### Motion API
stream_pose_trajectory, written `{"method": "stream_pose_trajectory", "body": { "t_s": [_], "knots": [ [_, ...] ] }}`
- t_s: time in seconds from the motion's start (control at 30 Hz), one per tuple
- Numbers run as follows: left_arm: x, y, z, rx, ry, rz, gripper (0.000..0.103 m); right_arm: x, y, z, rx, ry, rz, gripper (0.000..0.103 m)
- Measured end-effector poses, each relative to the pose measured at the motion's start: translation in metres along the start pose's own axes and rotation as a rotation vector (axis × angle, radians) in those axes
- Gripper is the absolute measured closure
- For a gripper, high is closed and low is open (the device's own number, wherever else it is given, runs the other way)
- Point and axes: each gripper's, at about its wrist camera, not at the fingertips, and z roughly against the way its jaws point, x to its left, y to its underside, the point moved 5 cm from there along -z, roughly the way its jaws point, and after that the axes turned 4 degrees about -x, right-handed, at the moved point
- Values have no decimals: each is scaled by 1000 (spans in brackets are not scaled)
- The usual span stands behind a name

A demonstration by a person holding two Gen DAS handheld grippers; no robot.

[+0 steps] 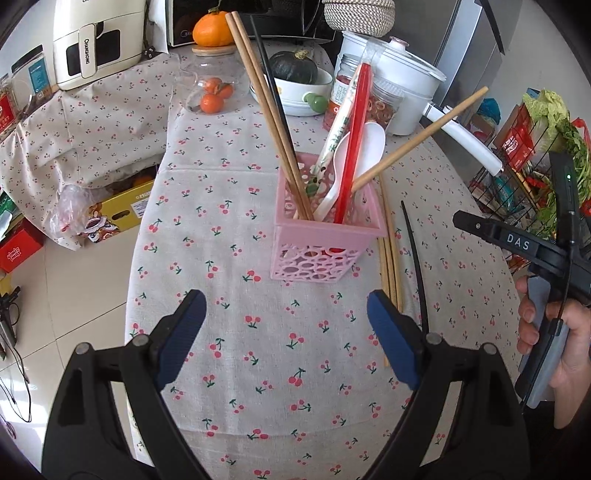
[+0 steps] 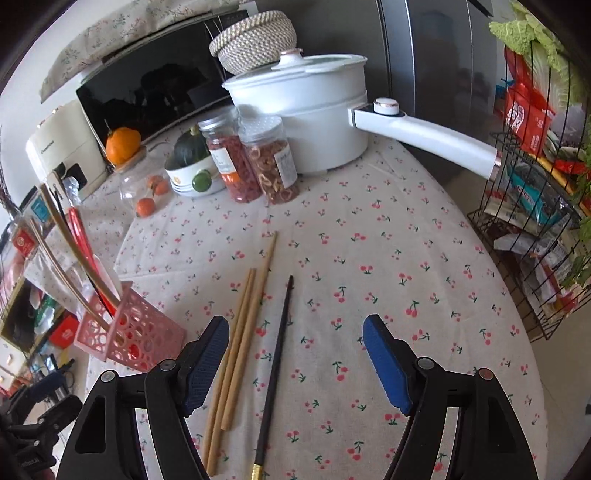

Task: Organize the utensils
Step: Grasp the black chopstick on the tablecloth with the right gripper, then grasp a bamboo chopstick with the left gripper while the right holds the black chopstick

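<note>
A pink perforated utensil holder (image 1: 325, 240) stands on the cherry-print tablecloth, holding wooden chopsticks (image 1: 266, 110), a black chopstick, a red utensil (image 1: 354, 147) and a white spoon (image 1: 354, 162). My left gripper (image 1: 286, 336) hangs open in front of it, empty. To the holder's right lie wooden chopsticks (image 1: 389, 254) and a black chopstick (image 1: 417, 266). In the right wrist view my right gripper (image 2: 295, 363) is open above the loose wooden chopsticks (image 2: 236, 354) and the black chopstick (image 2: 275, 365); nothing is gripped. The holder (image 2: 129, 332) shows at the left there.
At the table's back stand a white pot with a long handle (image 2: 314, 122), two jars (image 2: 255, 158), a bowl with a squash (image 1: 295, 81), oranges (image 1: 212, 29) and a microwave. A wire rack of groceries (image 2: 535, 206) stands to the right. A hand (image 1: 554, 332) holds the other gripper.
</note>
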Motion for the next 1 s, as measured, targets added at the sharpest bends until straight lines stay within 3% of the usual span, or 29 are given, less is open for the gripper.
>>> {"method": "stream_pose_trajectory", "body": {
  "t_s": [0.23, 0.6, 0.67, 0.77, 0.83, 1.0],
  "knots": [
    [-7, 6, -9, 28, -9, -26, 14, -3, 21, -53, 180, 76, 63, 27],
    [-20, 15, -10, 39, -16, -99, 14, 10, 27, -82, 232, 97, 117, 28],
    [-23, 17, -9, 38, -18, -117, 14, 13, 30, -82, 229, 122, 159, 33],
    [-31, 20, -9, 44, -10, -144, 14, 14, 31, -77, 229, 100, 176, 58],
    [-40, 23, -10, 51, 4, -168, 14, 11, 31, -74, 244, 80, 183, 91],
    [-69, 33, -13, 71, 55, -227, 14, -13, 37, -64, 300, 4, 100, 97]
  ]
}}
